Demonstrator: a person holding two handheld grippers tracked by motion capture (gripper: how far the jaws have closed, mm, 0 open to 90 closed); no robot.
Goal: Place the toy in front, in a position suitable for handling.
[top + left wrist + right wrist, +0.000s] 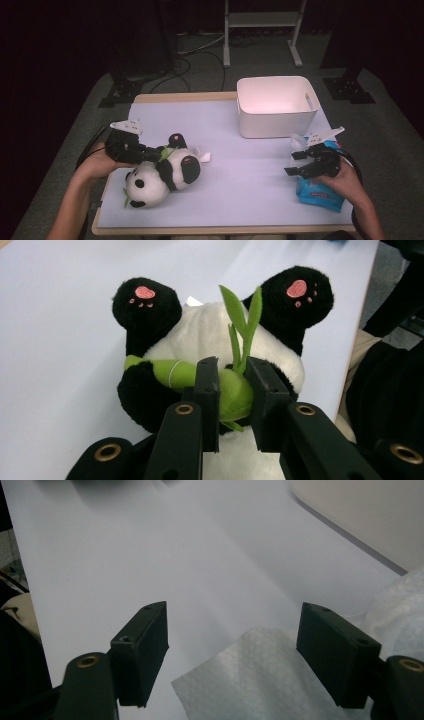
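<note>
A black-and-white panda plush (160,176) lies on its back at the table's left, feet toward the middle. My left gripper (159,155) reaches over it from the left. In the left gripper view, my left gripper (233,366) is shut on the green bamboo stalk (232,399) that the panda (200,330) hugs to its chest. At the right, my right gripper (296,163) stands open above a blue wipe pack (320,194). In the right gripper view, my right gripper (235,617) has its jaws wide apart, and a white wipe sheet (250,682) lies below and between them.
A white plastic bin (277,105) stands at the back right of the pale table (240,150); its wall (375,515) shows close ahead of the right gripper. A small white scrap (205,157) lies beside the panda's foot. Stands and cables sit on the floor beyond.
</note>
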